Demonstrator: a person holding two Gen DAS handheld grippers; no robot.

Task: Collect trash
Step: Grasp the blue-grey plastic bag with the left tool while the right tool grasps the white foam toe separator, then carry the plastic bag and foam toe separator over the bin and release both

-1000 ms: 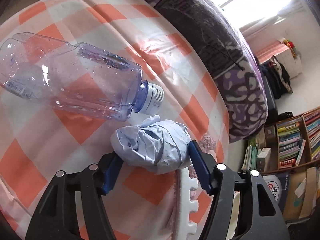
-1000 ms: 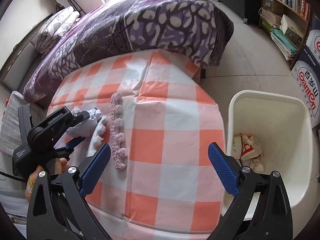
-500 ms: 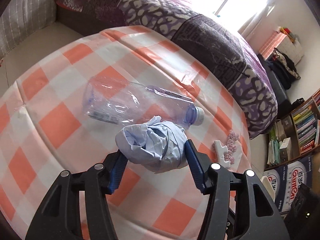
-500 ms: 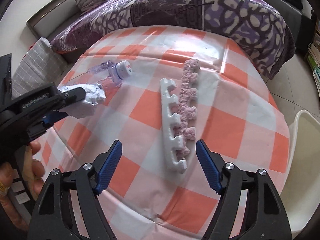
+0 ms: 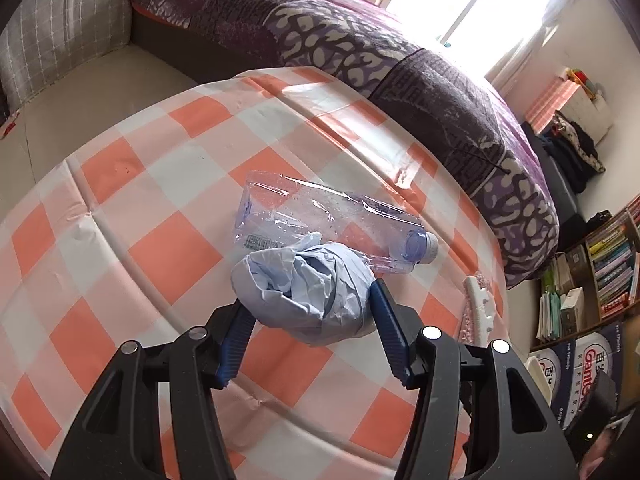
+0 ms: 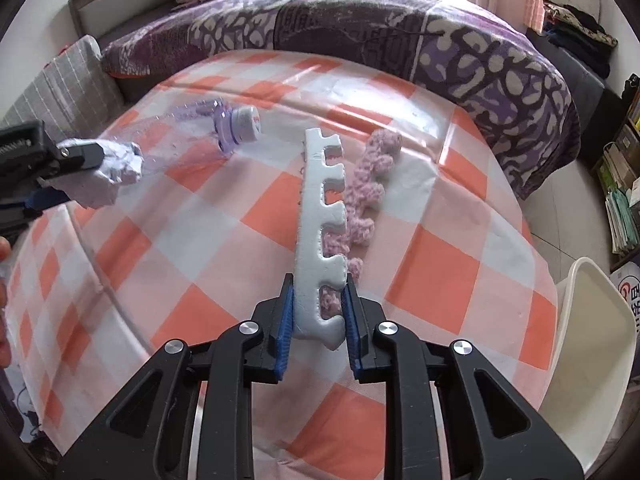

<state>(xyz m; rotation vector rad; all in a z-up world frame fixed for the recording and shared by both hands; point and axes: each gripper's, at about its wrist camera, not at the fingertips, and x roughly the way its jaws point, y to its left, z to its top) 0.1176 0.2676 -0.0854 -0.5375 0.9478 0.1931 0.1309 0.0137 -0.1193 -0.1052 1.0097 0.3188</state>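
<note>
My left gripper (image 5: 310, 312) is shut on a crumpled pale blue paper ball (image 5: 304, 288) and holds it above the checked table; it also shows at the left of the right wrist view (image 6: 108, 178). An empty clear plastic bottle (image 5: 328, 226) lies on its side behind it, also in the right wrist view (image 6: 224, 128). My right gripper (image 6: 319, 312) is shut on the near end of a white notched foam strip (image 6: 322, 216). A pink knitted piece (image 6: 370, 184) lies against the strip's right side.
The table has an orange and white checked cloth (image 6: 432, 272). A white bin (image 6: 592, 344) stands at the table's right edge. A bed with a purple patterned blanket (image 6: 360, 28) lies behind the table. Bookshelves (image 5: 608, 264) stand at the right.
My right gripper moved in over the table and closed on the foam strip. My left gripper rose and drew back with the paper ball, away from the bottle.
</note>
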